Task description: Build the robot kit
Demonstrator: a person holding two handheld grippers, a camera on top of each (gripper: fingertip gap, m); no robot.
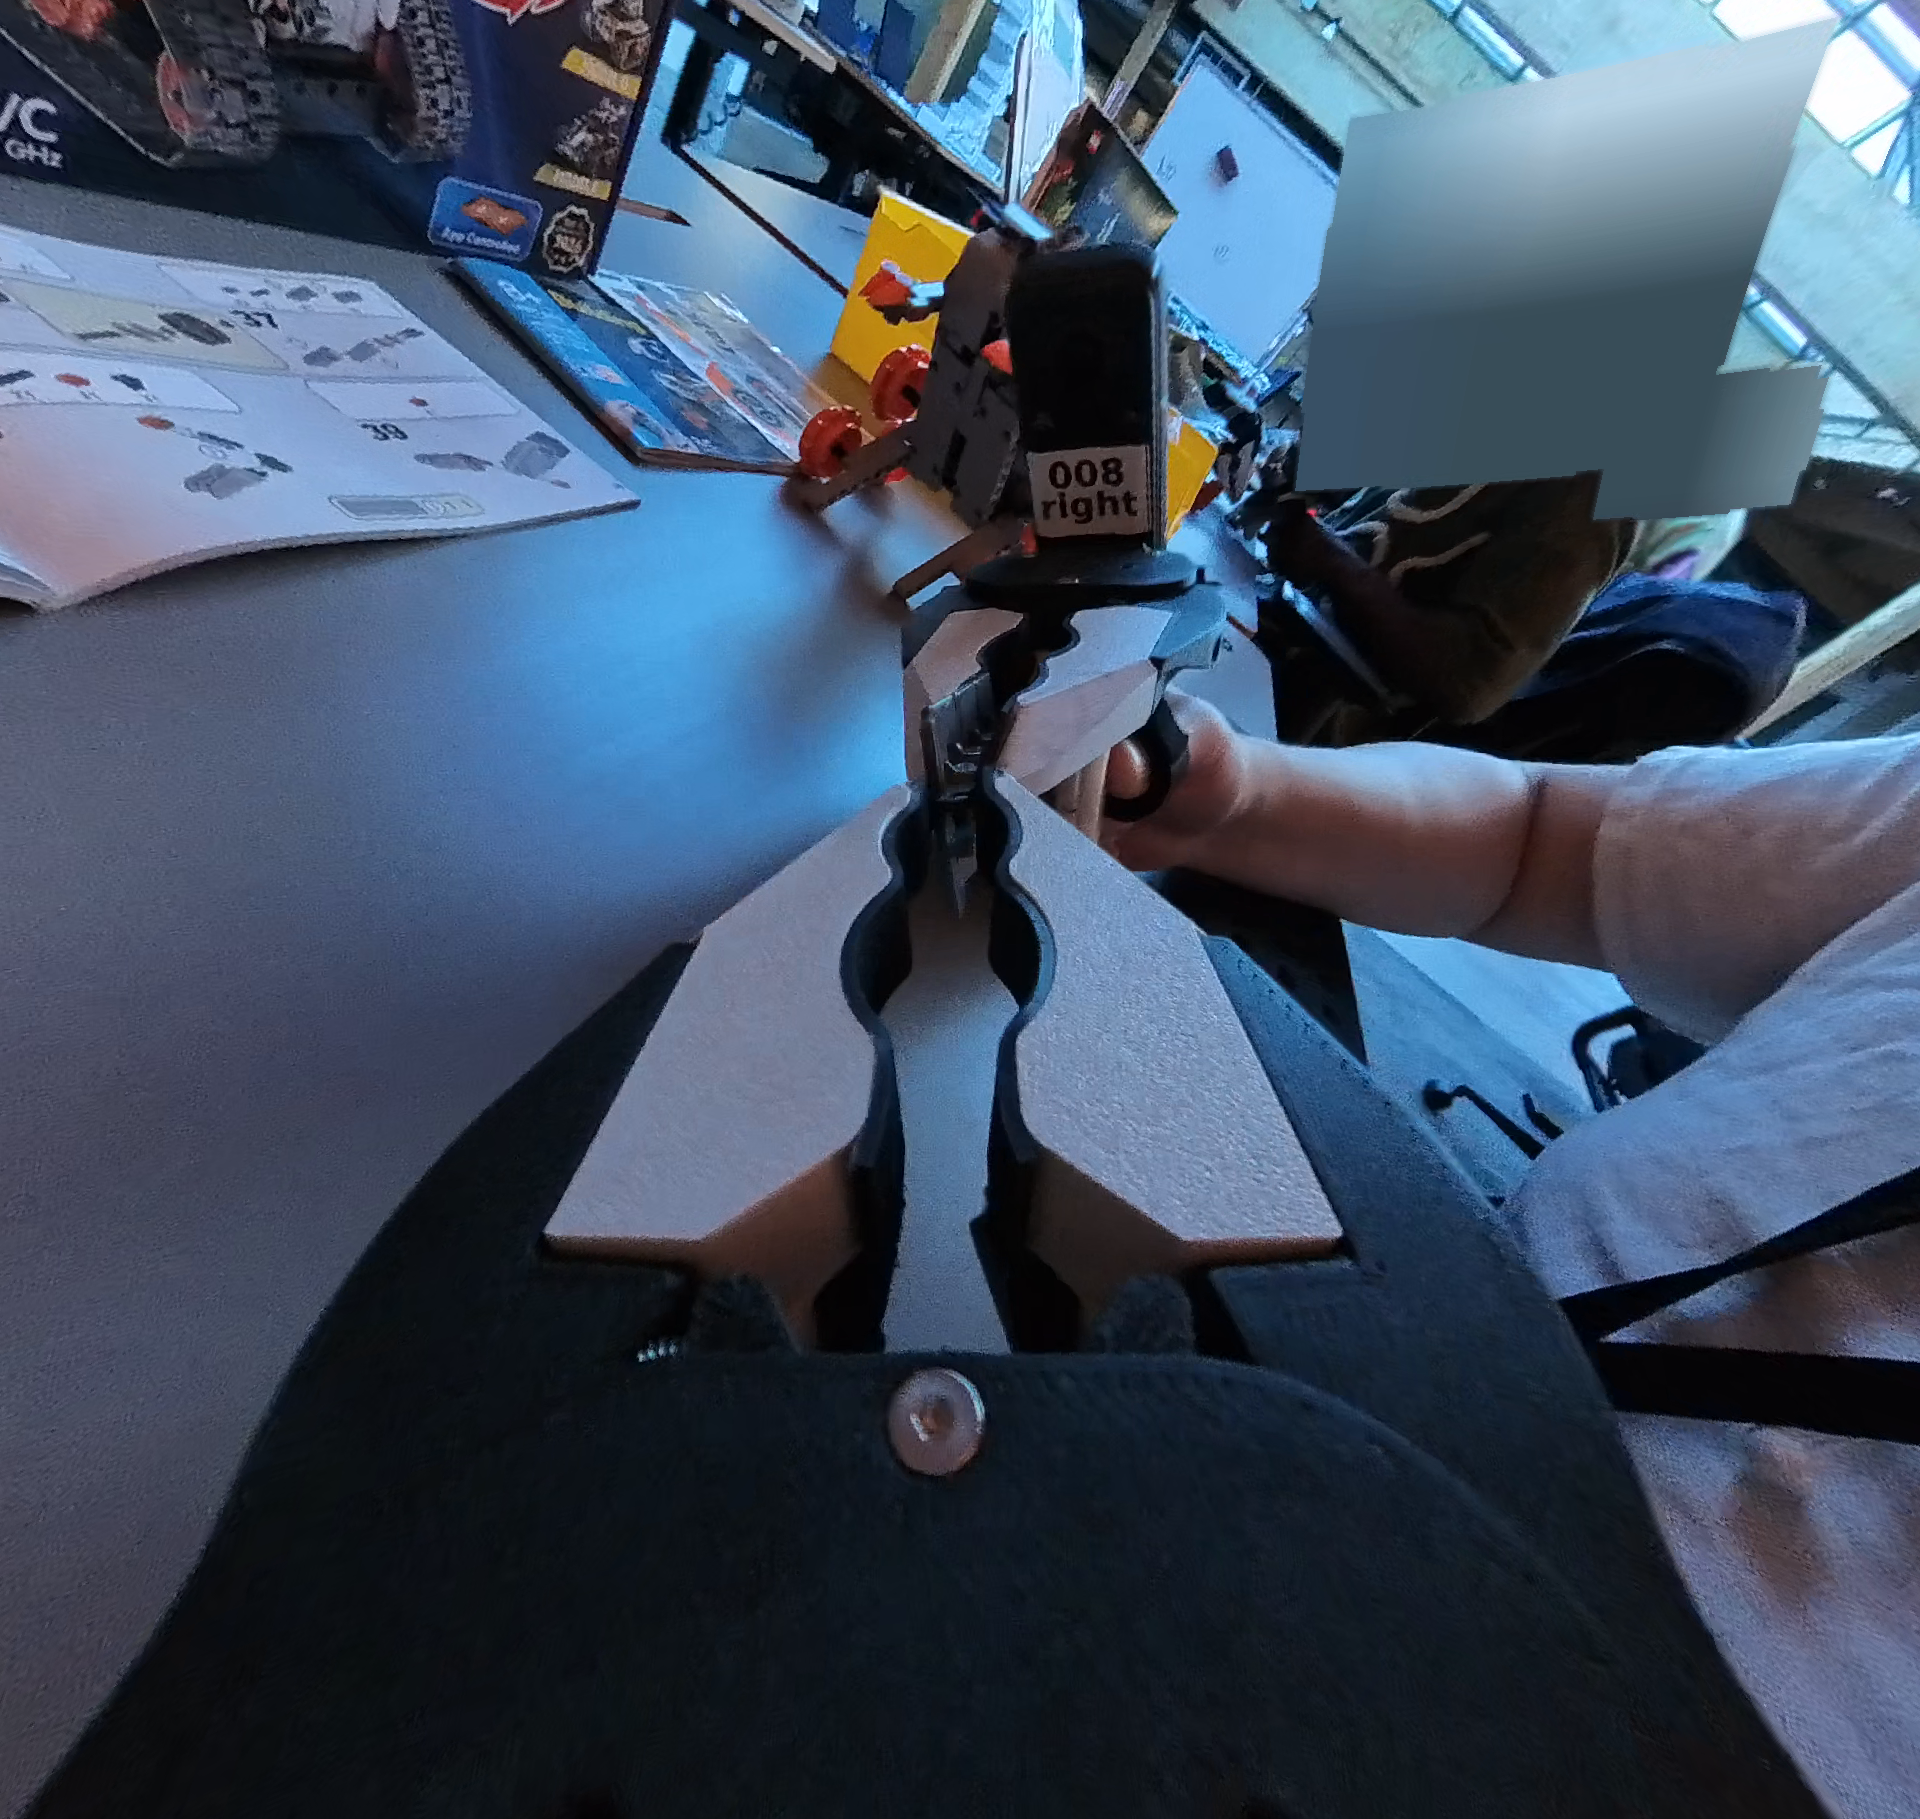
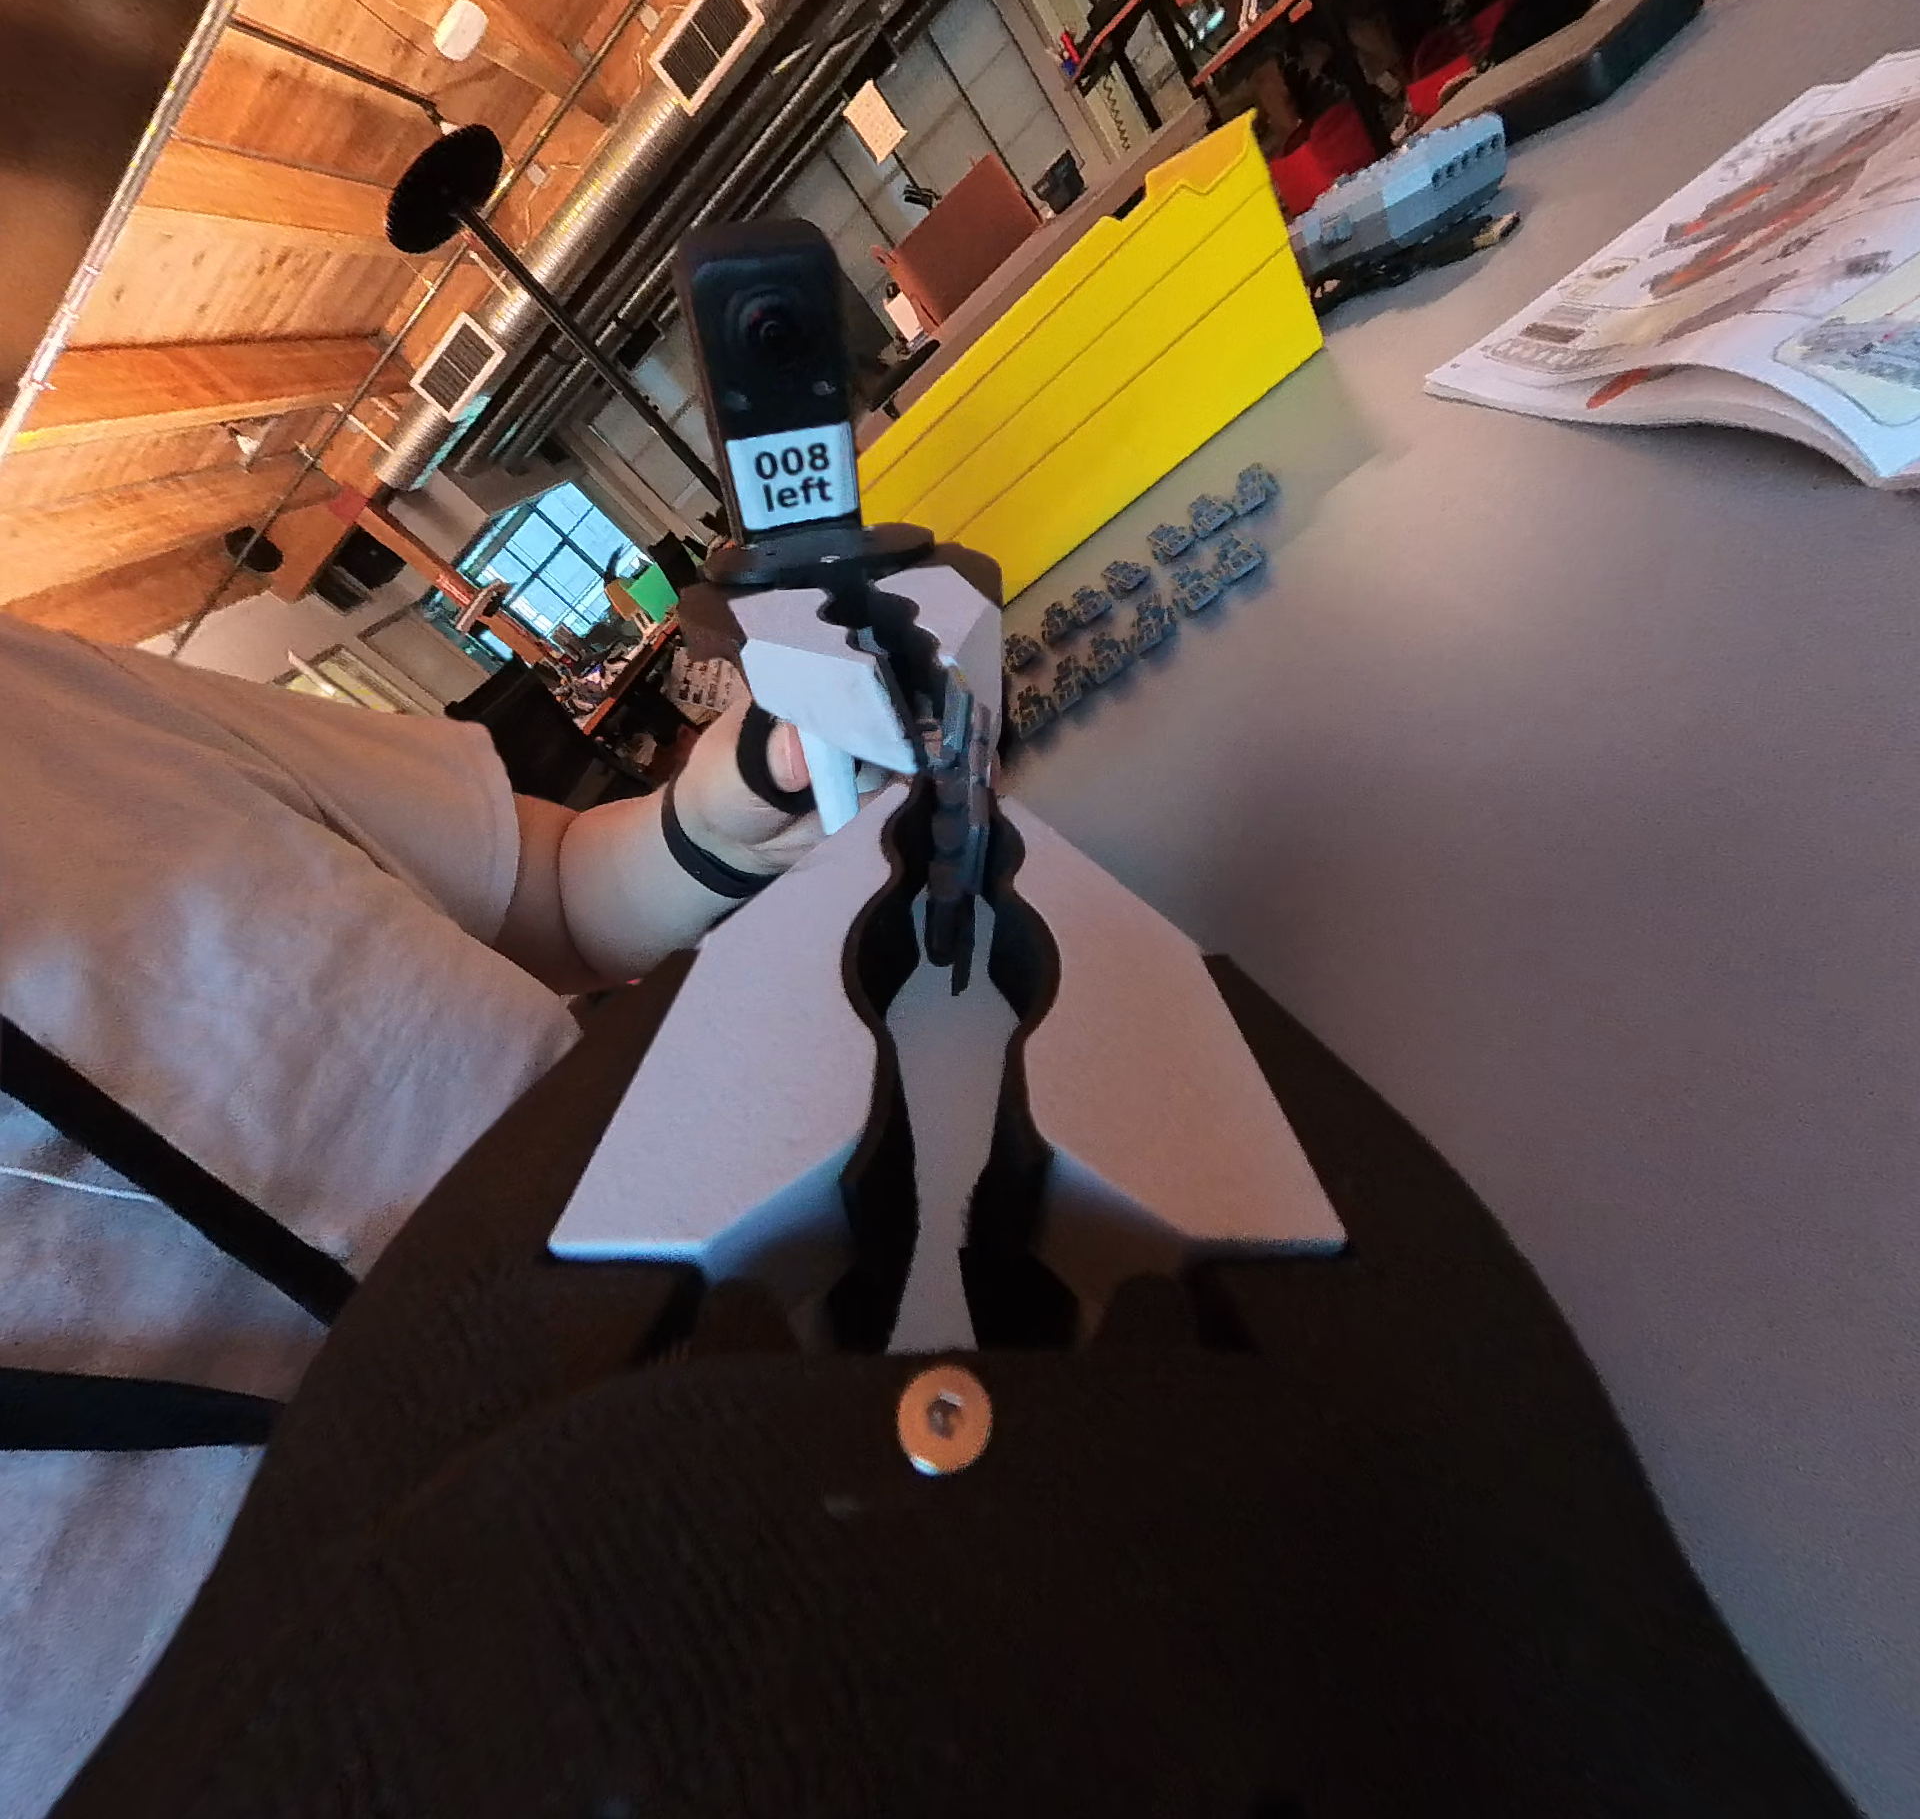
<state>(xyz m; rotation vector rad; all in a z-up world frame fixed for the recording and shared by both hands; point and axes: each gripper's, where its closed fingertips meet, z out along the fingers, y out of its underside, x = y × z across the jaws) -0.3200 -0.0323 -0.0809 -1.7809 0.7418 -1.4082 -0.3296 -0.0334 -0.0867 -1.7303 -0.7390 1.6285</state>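
My left gripper [image 1: 951, 801] is shut on a short dark grey strip of linked track pieces [image 1: 958, 839], held above the grey table [image 1: 416, 834]. My right gripper [image 1: 987, 704] faces it tip to tip and is shut on the other end of the same strip. In the right wrist view, my right gripper [image 2: 956, 819] grips the strip [image 2: 951, 886] and the left gripper [image 2: 940, 720] meets it from beyond. A person's hands hold both grippers. Several loose track links [image 2: 1143, 606] lie in rows on the table beside a yellow bin [image 2: 1091, 398].
An open instruction booklet [image 1: 260, 398] lies at left, and it also shows in the right wrist view [image 2: 1714, 315]. A toy set box [image 1: 364, 55] stands behind it. A partly built model with orange wheels [image 1: 925, 398] and a grey brick assembly [image 2: 1403, 190] sit near the bin. The tips of both grippers are at nearly the same place.
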